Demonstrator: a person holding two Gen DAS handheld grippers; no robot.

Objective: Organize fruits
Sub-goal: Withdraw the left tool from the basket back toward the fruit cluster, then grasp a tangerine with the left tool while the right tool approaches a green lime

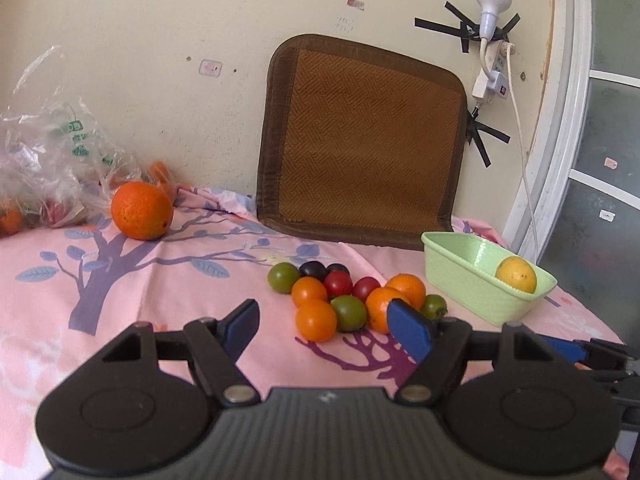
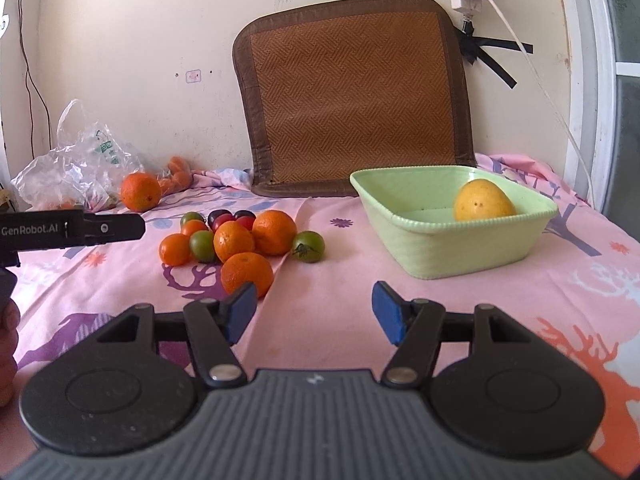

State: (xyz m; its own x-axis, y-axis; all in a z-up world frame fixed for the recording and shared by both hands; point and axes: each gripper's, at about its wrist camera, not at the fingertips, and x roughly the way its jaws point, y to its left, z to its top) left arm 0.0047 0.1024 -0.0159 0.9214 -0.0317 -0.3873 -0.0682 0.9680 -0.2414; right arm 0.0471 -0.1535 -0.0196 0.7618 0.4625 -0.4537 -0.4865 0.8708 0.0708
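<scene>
Home room: patterned pink cloth point(image 2: 340, 300), taped power strip point(image 1: 490, 80), plastic bag point(image 2: 76, 164).

L gripper point(image 1: 324, 322) jaws apart, R gripper point(image 2: 314, 312) jaws apart, both level

Soft, even daylight fills both views, brightest toward the right; the fruit pile point(image 2: 240, 240) throws only faint shadows. A glare streak marks the basin point(image 1: 478, 256) wall. Fisheye bending curves the door frame point(image 1: 560, 120), corners vignette dark, and detail looks slightly soft
</scene>
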